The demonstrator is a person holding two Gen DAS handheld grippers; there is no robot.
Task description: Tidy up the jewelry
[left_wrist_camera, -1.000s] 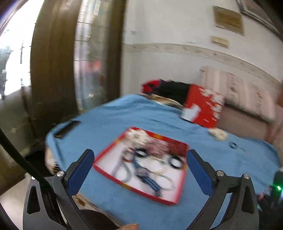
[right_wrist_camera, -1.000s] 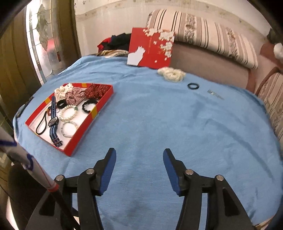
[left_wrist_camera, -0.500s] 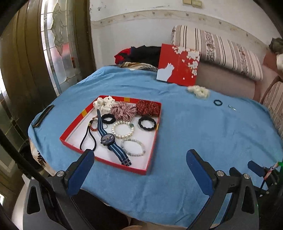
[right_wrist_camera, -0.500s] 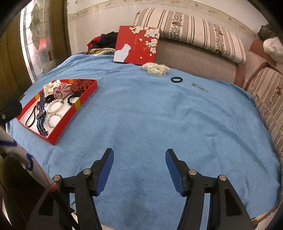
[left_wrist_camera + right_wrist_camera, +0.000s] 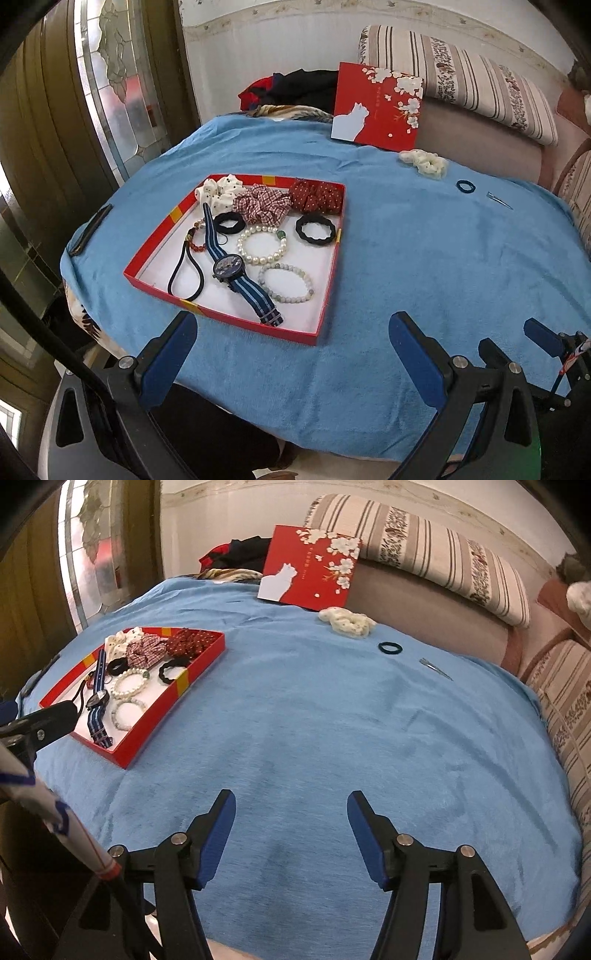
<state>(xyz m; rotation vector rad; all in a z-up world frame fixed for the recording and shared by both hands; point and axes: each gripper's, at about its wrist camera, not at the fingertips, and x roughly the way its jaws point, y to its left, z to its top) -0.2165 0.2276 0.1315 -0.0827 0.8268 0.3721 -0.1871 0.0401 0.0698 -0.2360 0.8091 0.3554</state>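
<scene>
Red tray: watch, bracelets, scrunchies. Left gripper, right gripper: fingers apart, holding nothing, over blue worktop.

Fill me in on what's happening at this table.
Someone with two handheld grippers is sorting jewelry. The red tray already holds scrunchies, bracelets and a watch. A cream scrunchie, a dark hair tie and a metal clip lie out on the blue cloth. The left gripper and right gripper are open, holding nothing.
</scene>
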